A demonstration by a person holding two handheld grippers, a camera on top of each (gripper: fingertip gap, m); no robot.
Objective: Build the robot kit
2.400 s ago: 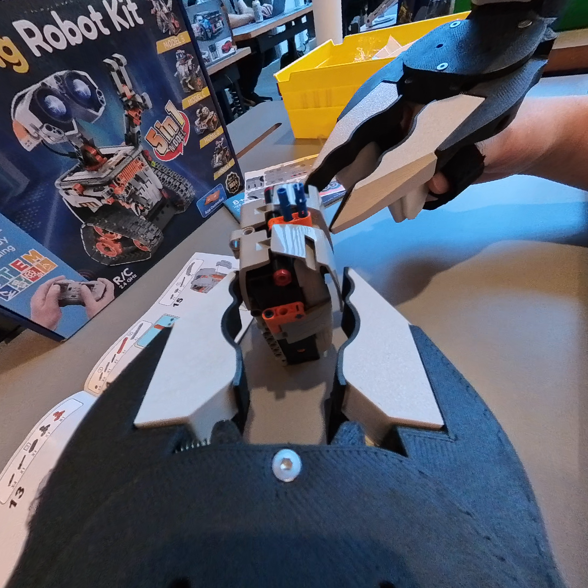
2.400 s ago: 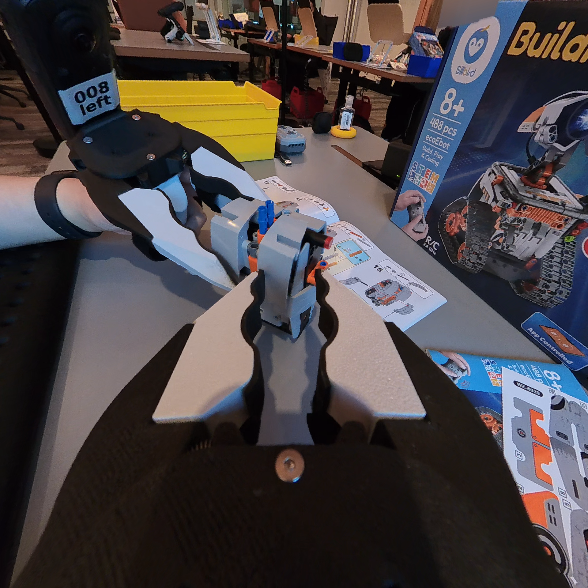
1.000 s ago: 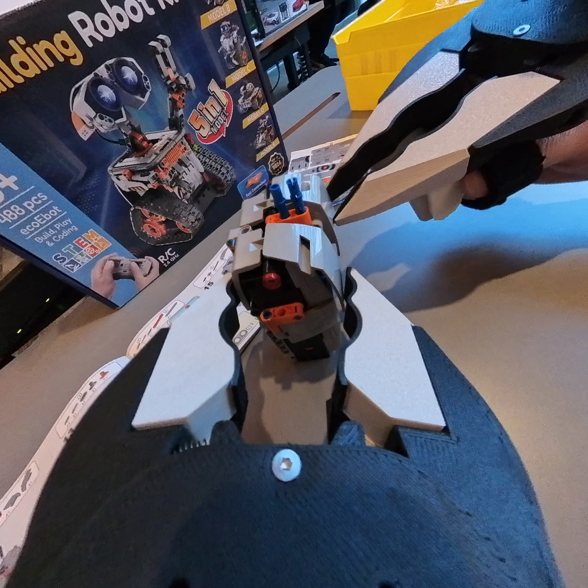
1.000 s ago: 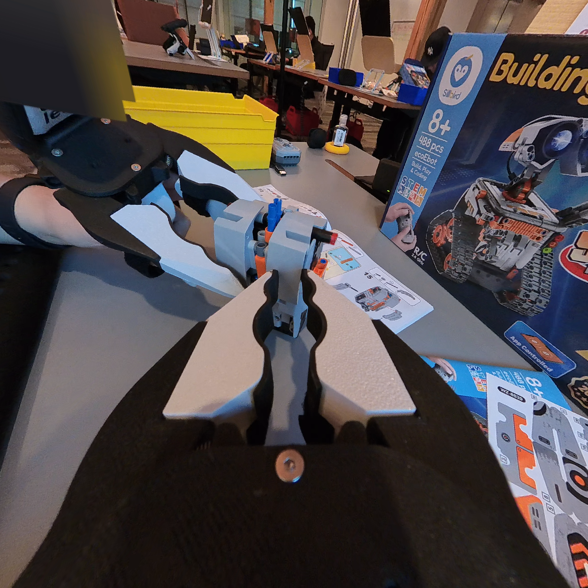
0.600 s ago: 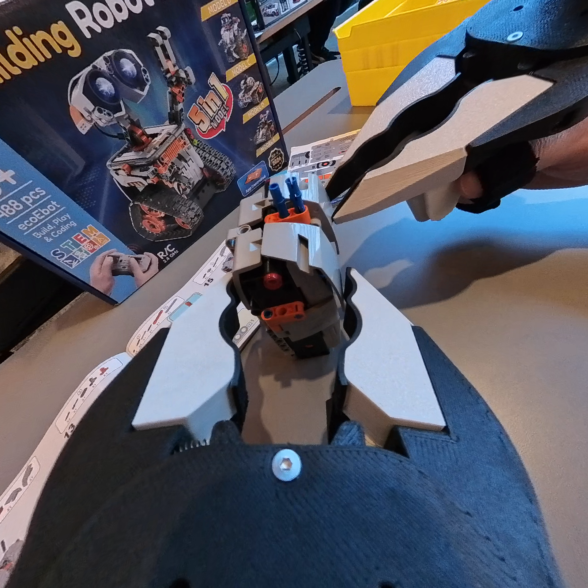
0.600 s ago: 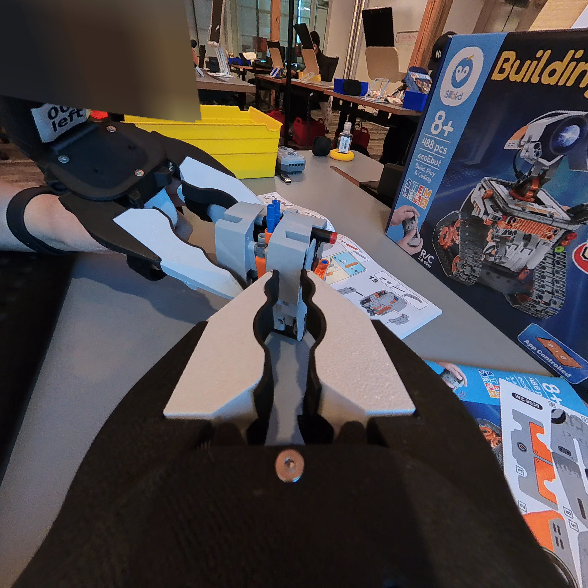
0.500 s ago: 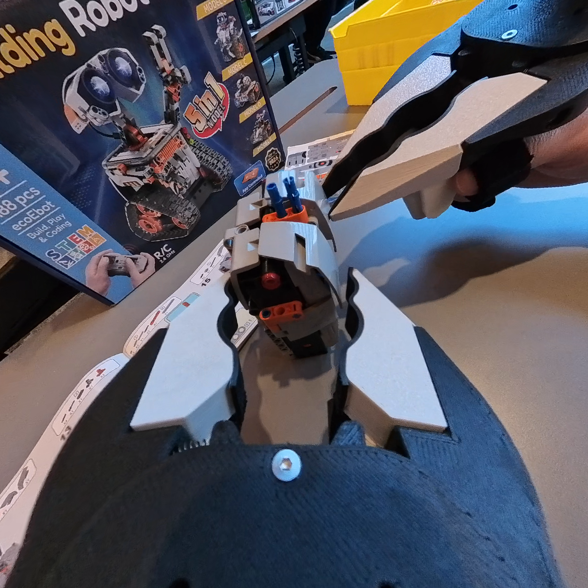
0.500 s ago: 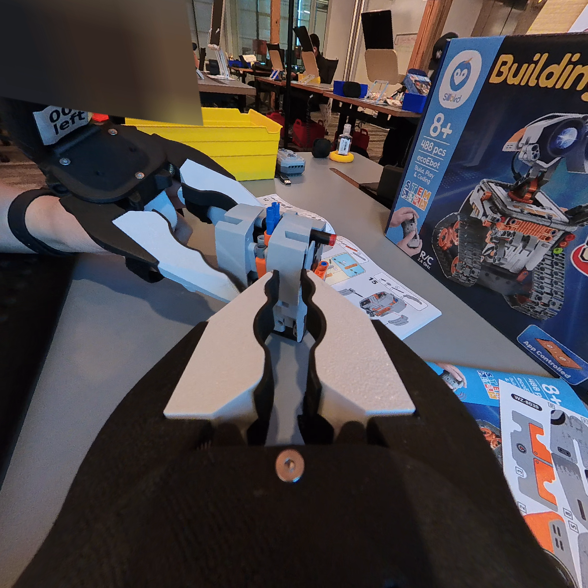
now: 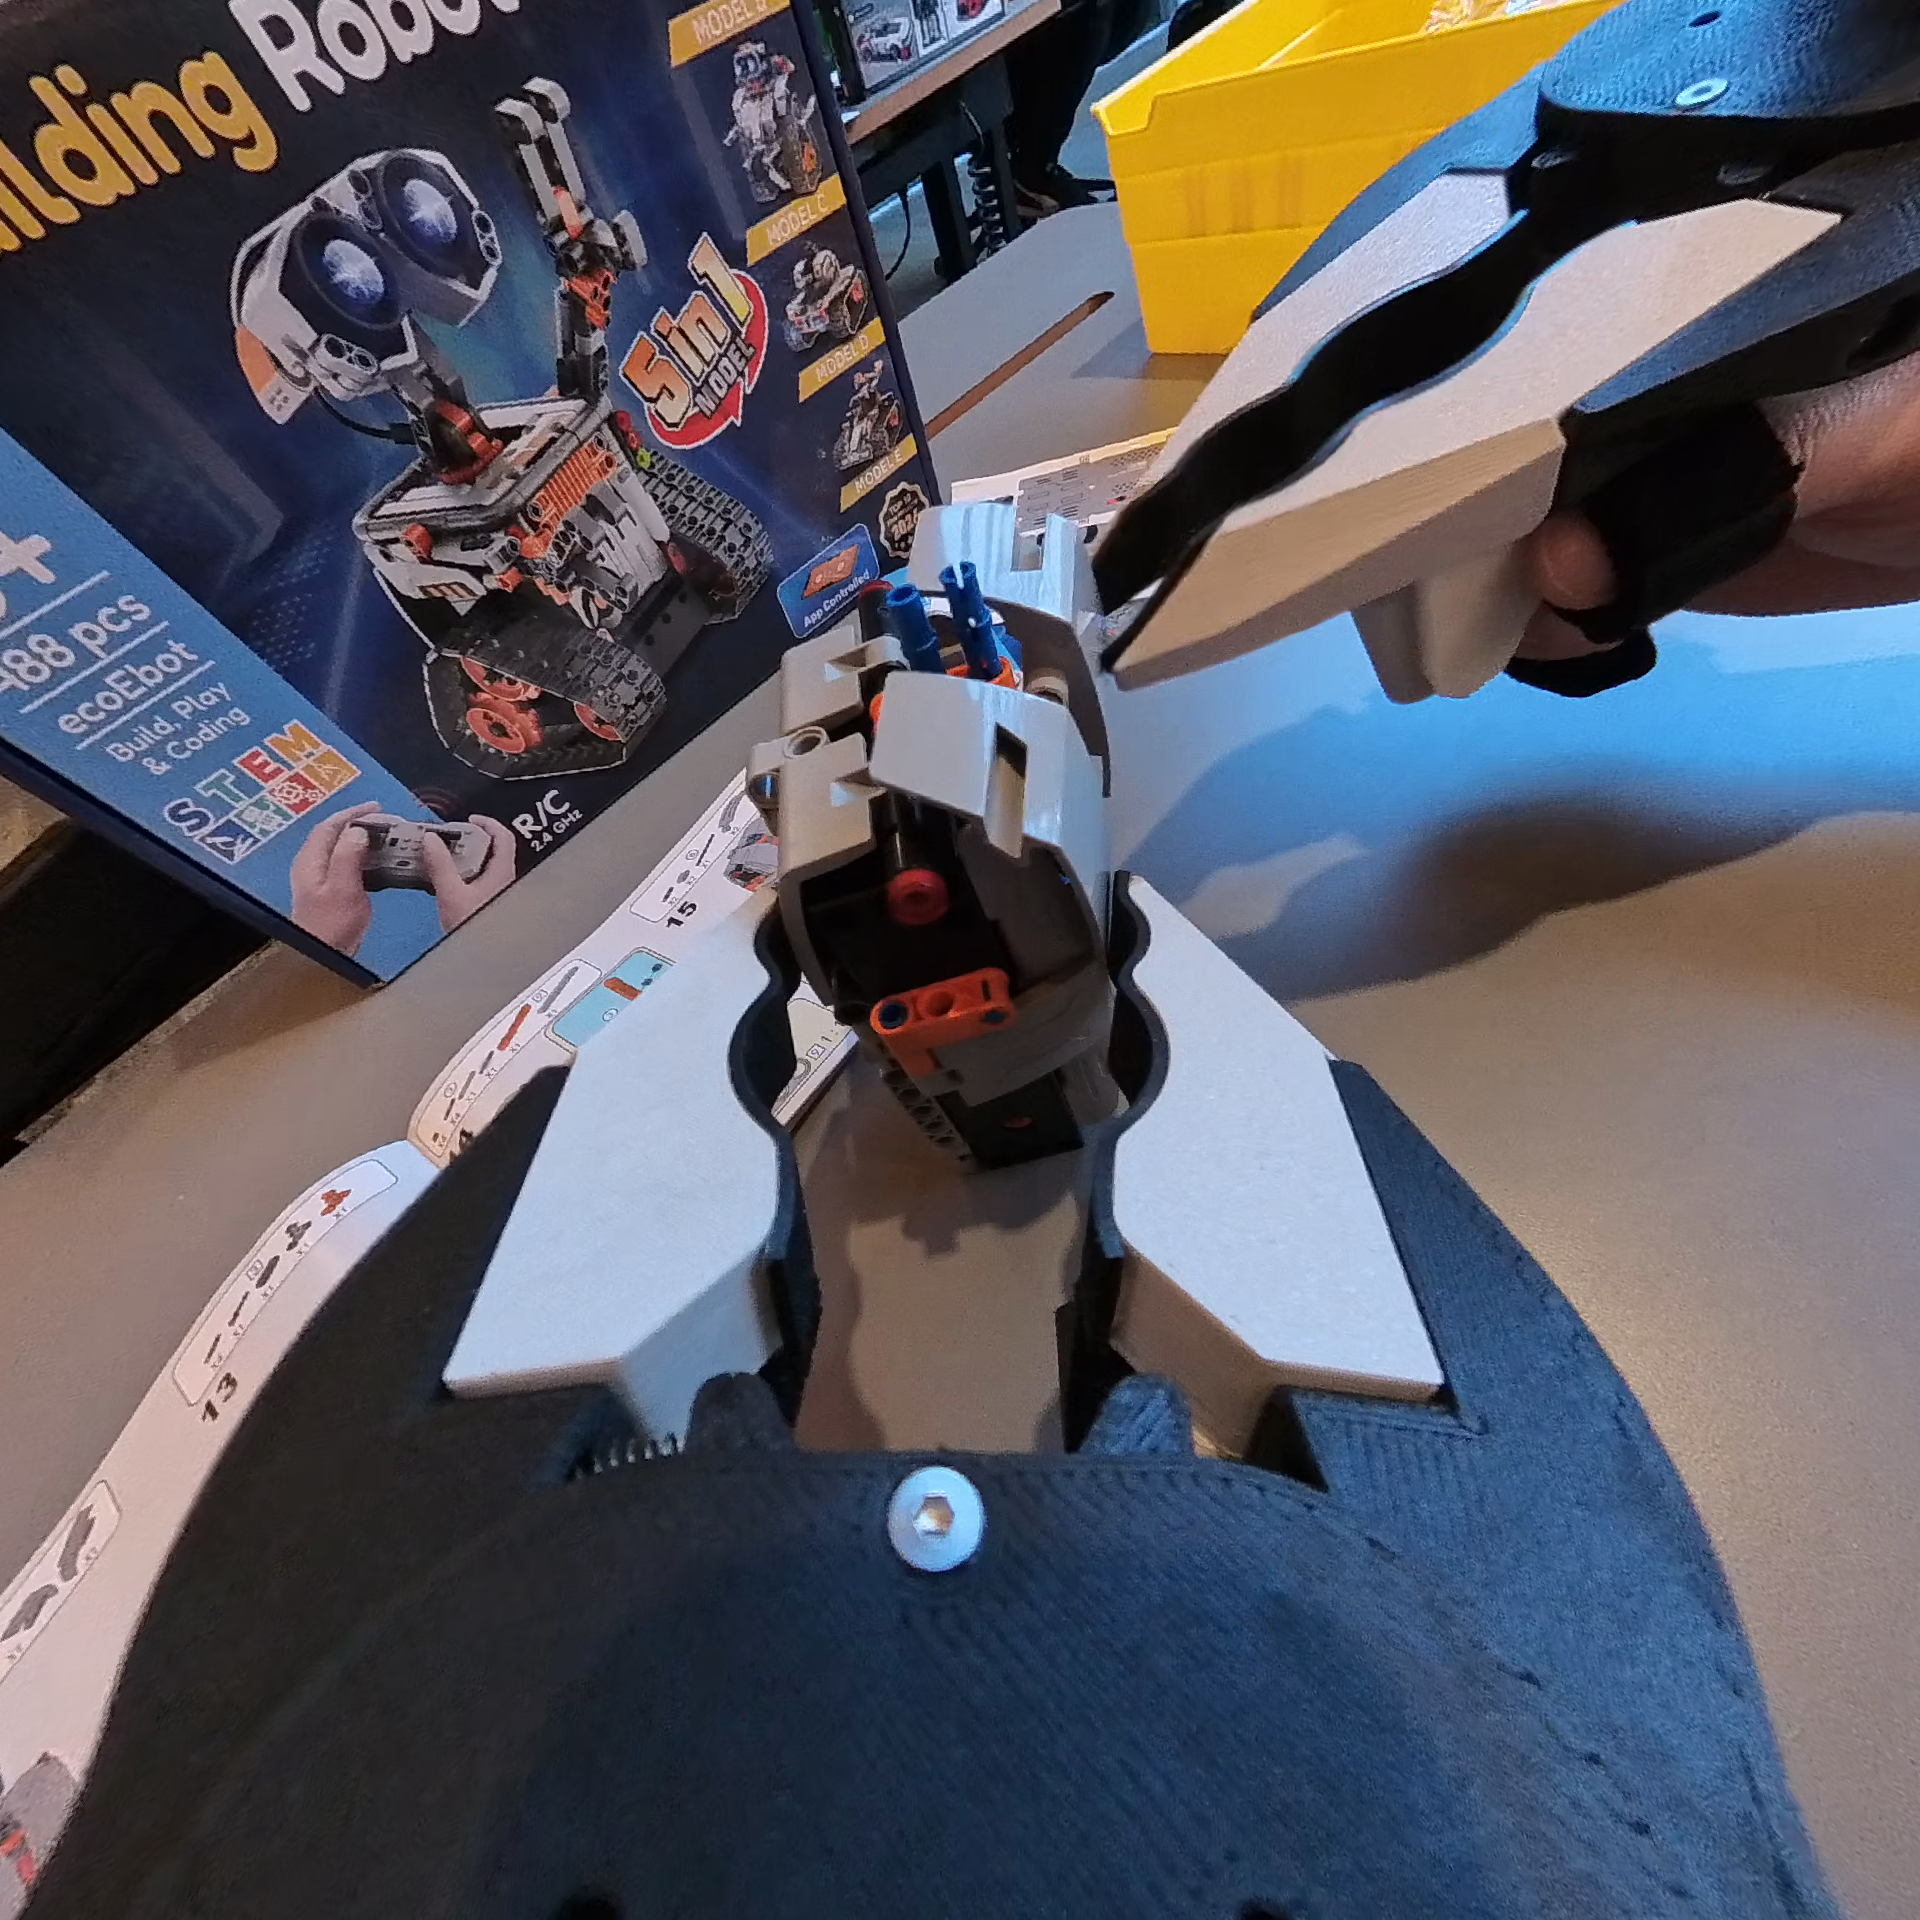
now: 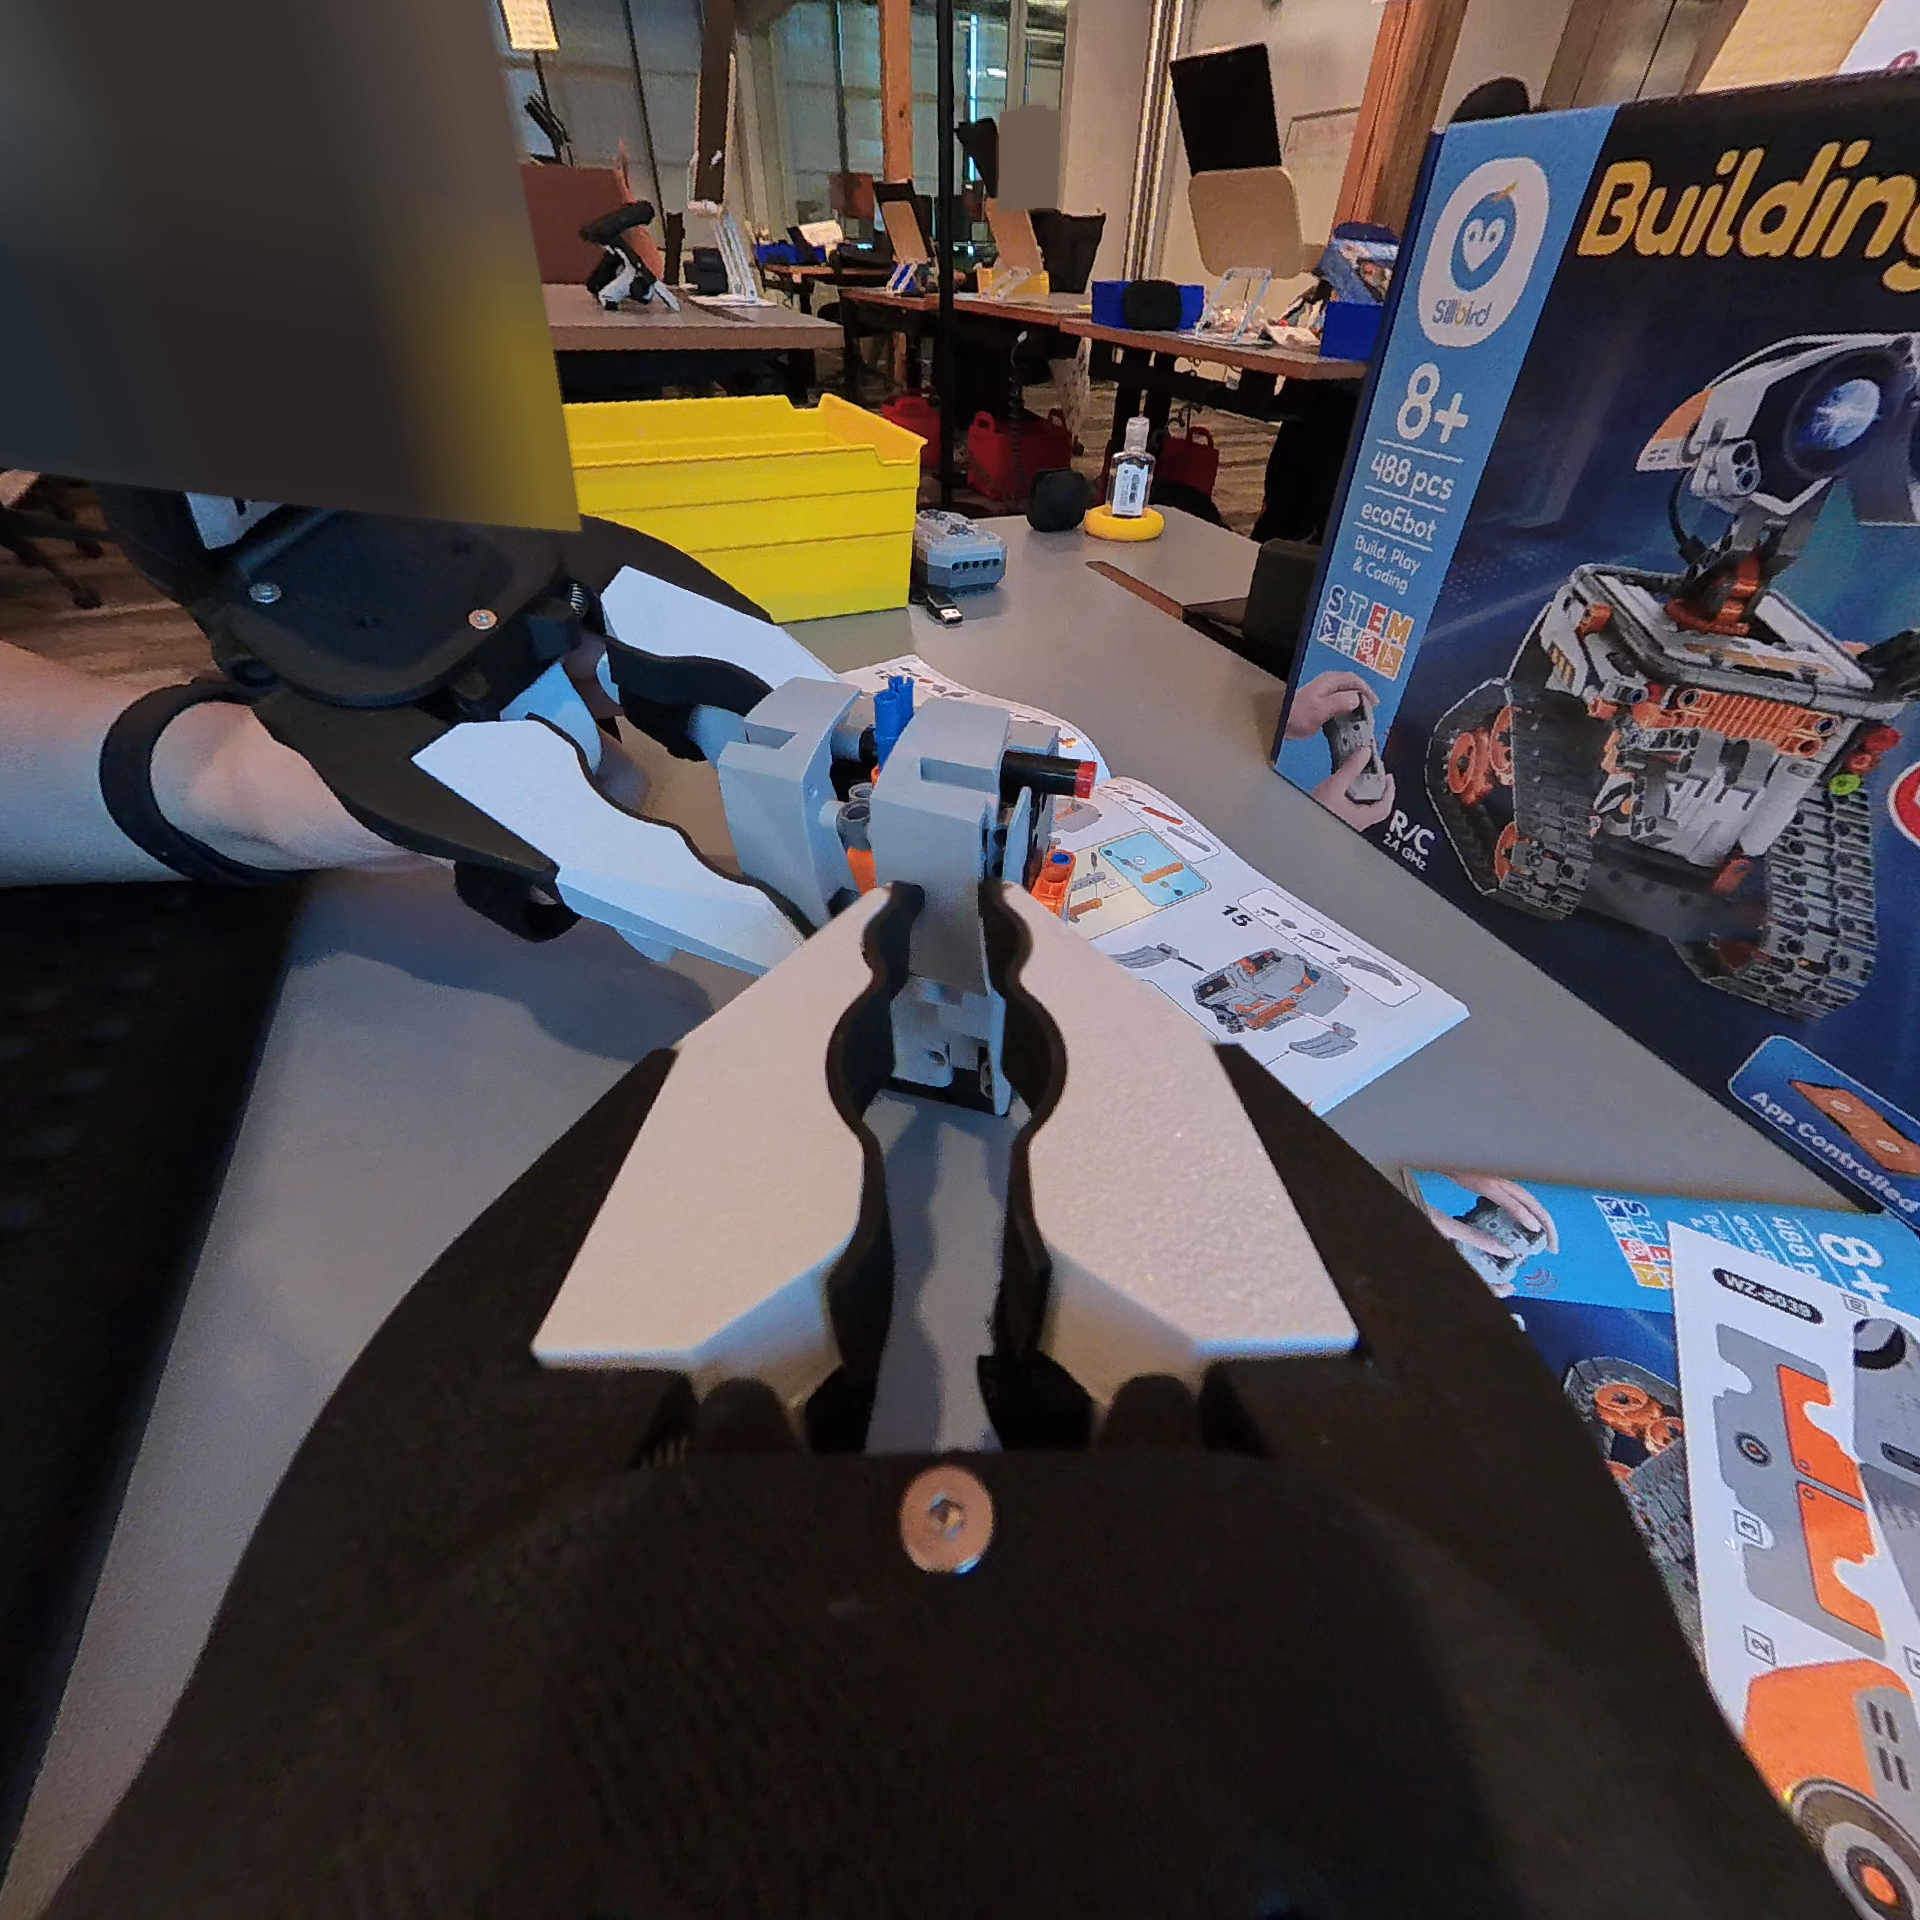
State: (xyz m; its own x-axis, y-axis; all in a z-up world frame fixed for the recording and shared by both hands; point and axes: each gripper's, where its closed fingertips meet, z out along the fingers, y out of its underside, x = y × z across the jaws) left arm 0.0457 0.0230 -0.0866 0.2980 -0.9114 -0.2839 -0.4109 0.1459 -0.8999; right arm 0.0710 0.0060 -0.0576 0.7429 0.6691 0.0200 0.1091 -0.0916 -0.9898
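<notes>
**Two grippers on one grey brick assembly**

Counted: two grippers, one brick-built assembly, one big kit box, one open instruction booklet, one stack of yellow bins, one grey table.

Left gripper (image 9: 940, 987), at centre of the left wrist view, clenched around the lower half of the brick assembly (image 9: 935, 883). Right gripper (image 10: 940, 935), at centre of the right wrist view, closed on a grey panel of the same assembly (image 10: 914, 831); in the left wrist view, seen reaching in from the upper right (image 9: 1117, 613) with fingertips at the model's top edge. Assembly held above the table (image 9: 1558, 1039), apparently not resting on it, though the underside is hidden.

Look of the assembly: light grey shell panels over a black core, two blue pins standing up at the top, one red-tipped black axle poking out sideways, orange connectors low on the front.

Kit box (image 9: 364, 416) upright at upper left of the left wrist view. Booklet (image 10: 1247, 935) flat just right of centre in the right wrist view. Yellow bins (image 10: 748, 499) above centre, behind the left gripper (image 10: 810, 914).
</notes>
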